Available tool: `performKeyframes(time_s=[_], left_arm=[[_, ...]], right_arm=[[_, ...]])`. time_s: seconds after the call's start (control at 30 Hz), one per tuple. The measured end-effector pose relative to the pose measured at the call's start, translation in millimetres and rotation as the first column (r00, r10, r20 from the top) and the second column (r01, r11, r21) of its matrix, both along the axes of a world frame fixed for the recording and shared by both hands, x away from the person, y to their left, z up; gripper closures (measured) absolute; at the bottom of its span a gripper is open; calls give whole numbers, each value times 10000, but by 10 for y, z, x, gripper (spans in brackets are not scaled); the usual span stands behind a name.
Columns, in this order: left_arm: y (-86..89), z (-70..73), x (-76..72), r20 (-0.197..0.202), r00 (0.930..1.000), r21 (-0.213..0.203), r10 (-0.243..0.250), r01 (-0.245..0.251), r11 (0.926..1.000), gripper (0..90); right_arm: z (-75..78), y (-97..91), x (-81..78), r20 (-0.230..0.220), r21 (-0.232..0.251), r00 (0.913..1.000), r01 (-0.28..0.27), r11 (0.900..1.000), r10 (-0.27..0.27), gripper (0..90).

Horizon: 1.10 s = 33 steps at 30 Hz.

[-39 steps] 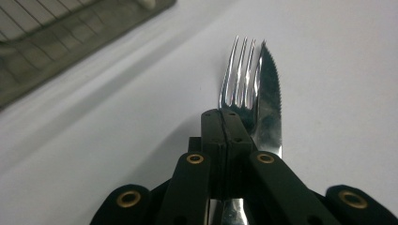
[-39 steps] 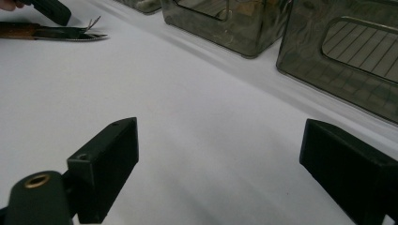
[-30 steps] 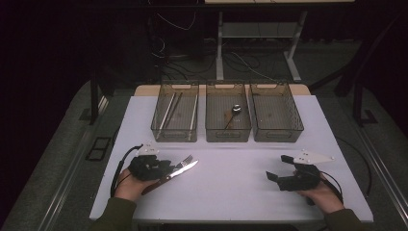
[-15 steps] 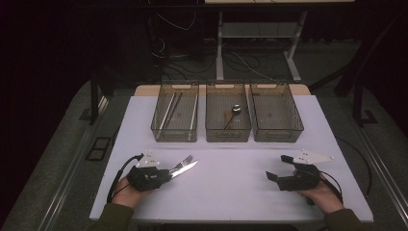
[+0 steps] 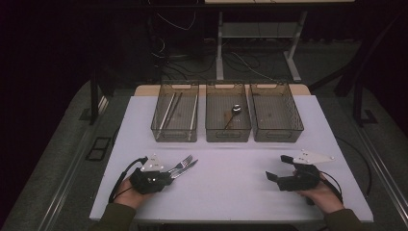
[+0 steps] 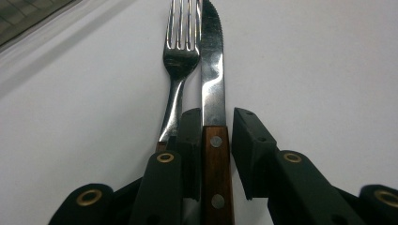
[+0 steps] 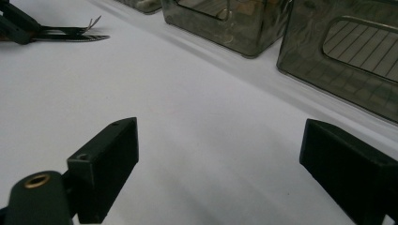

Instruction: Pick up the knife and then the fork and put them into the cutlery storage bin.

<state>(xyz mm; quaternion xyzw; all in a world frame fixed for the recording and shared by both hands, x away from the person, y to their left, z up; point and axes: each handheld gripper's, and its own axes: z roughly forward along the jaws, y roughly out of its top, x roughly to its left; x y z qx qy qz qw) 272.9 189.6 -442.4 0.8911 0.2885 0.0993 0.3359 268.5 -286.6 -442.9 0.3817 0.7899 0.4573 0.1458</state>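
Note:
A knife (image 6: 212, 79) with a brown wooden handle and a steel fork (image 6: 180, 51) lie side by side on the white table (image 5: 231, 192), tips pointing toward the bins. My left gripper (image 6: 217, 136) straddles the knife handle. Its jaws have just narrowed a little: the left pad lies against the handle, while a thin gap shows before the right pad (image 6: 251, 150). The fork's handle runs outside the left jaw. In the high view this gripper (image 5: 168, 173) sits at the front left behind the cutlery (image 5: 185, 164). My right gripper (image 5: 276, 167) rests at the front right, open with nothing between its jaws (image 7: 216, 159).
Three translucent bins stand in a row at the back: the left bin (image 5: 174, 134) holds long thin sticks, the middle bin (image 5: 228, 134) a spoon (image 5: 235, 109), and the right bin (image 5: 279, 134) stands beside it. The right gripper view has two bins (image 7: 225, 18) ahead.
My left hand has drawn back slightly toward the table's front edge, while knife and fork stay about where they were. The right hand has not moved.

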Motion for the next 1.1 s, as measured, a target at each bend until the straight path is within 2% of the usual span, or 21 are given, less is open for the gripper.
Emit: performKeyframes(time_s=[0.2,0.27,0.47,0.53,0.57,0.67,0.77,0.9,1.03,1.1], left_arm=[[15,-25,-13,22,10000,-259,53,-53,9997,759],[10,-22,-14,27,10000,-233,48,-47,9997,767],[38,-21,11,-232,9996,-487,147,-158,9987,770],[32,-9,13,-265,9996,-729,104,-124,9973,770],[23,11,8,-250,9996,-1002,102,-127,9949,770],[-25,112,-12,-59,9993,-1815,373,-378,9827,769],[-85,181,-36,122,9987,-1913,485,-453,9805,770],[-201,267,-44,321,9983,-2036,492,-417,9782,770],[-350,330,-28,480,9976,-2119,495,-383,9765,769],[-442,368,-9,654,9966,-2211,501,-345,9746,769]], right_arm=[[0,7,-1,52,-32,10000,-75,10000,75,123],[-2,8,1,49,-20,10000,-67,10000,67,123],[-7,5,4,-94,-34,10000,5,10000,-5,123],[-7,0,5,-130,9,9999,79,10000,-79,123],[-7,-3,5,-146,23,9998,145,9999,-144,123],[-13,-16,15,-188,37,9994,296,9996,-295,123],[-10,-19,22,-197,43,9993,325,9995,-324,123],[25,-15,36,-467,31,9983,347,9994,-346,123],[75,-26,49,-883,480,9957,334,9983,-290,123],[115,-21,61,-971,534,9952,181,9984,-128,123]])
